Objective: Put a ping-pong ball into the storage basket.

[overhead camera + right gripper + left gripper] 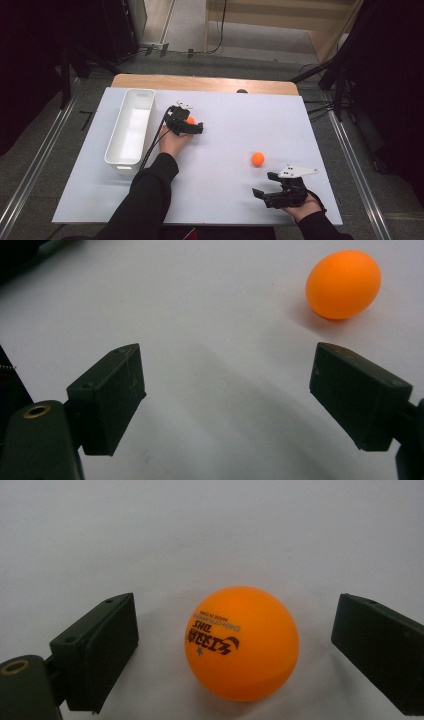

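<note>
An orange ping-pong ball (pixel 242 642) with black print rests on the white table between the open jaws of my left gripper (pixel 235 650), touching neither jaw. From above, that ball (pixel 190 120) peeks out beside the left gripper (pixel 192 125), just right of the white bin (pixel 131 126). A second orange ball (pixel 258 158) lies right of the table's middle. My right gripper (pixel 266 185) stands open near the front edge, below that ball. In the right gripper view the second ball (pixel 343 284) sits ahead, beyond the right jaw, with nothing between the jaws of the gripper (pixel 227 395).
The long white bin is empty and stands on the left of the white tabletop (pixel 225 115). A wooden edge (pixel 205 83) runs along the table's far side. Dark stands and cables surround the table on the floor.
</note>
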